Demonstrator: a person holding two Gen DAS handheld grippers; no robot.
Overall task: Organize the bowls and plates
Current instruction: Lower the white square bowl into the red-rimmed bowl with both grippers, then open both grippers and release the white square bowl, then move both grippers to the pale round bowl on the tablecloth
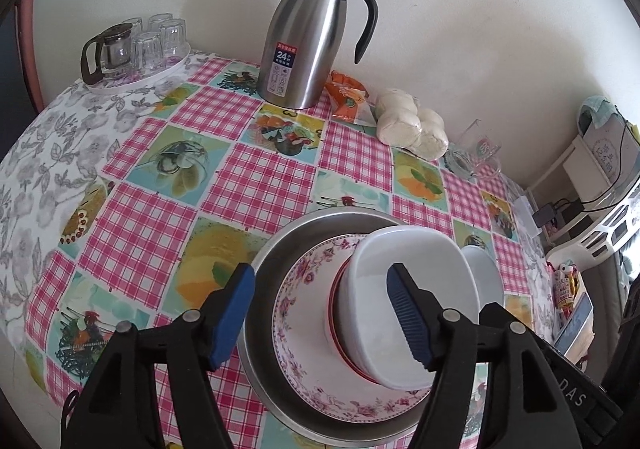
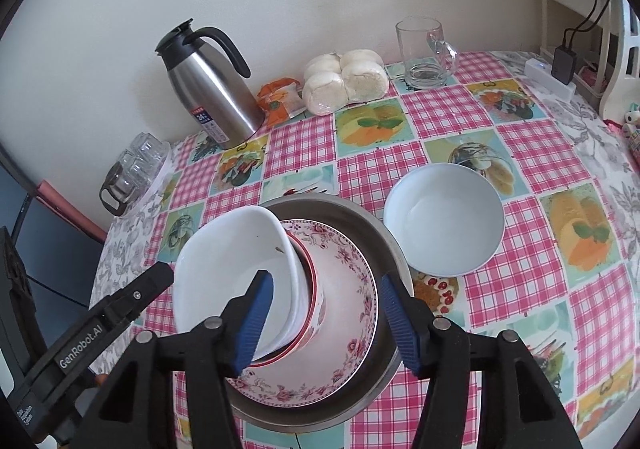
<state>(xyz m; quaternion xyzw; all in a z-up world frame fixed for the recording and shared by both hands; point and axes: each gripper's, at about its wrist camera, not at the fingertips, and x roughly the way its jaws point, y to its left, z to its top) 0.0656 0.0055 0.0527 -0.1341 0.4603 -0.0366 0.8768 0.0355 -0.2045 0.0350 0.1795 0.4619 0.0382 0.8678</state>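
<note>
A metal pan (image 1: 276, 249) (image 2: 360, 217) holds a pink floral plate (image 1: 300, 313) (image 2: 352, 289), a red-rimmed dish (image 2: 310, 289) and on top a white squarish bowl (image 1: 420, 269) (image 2: 224, 257). My left gripper (image 1: 320, 317) is open above this stack, its right finger over the white bowl. My right gripper (image 2: 326, 321) is open, its fingers on either side of the stack, one in front of the bowl. A separate round white bowl (image 2: 444, 221) (image 1: 484, 269) sits on the table to the right of the pan.
A steel thermos jug (image 1: 312, 37) (image 2: 212, 89), an orange packet (image 1: 344, 97), bagged buns (image 2: 344, 81) and a glass mug (image 2: 424, 53) stand along the wall. A tray of glasses (image 1: 136, 49) sits at the far left. A shelf with cables (image 1: 600, 169) is on the right.
</note>
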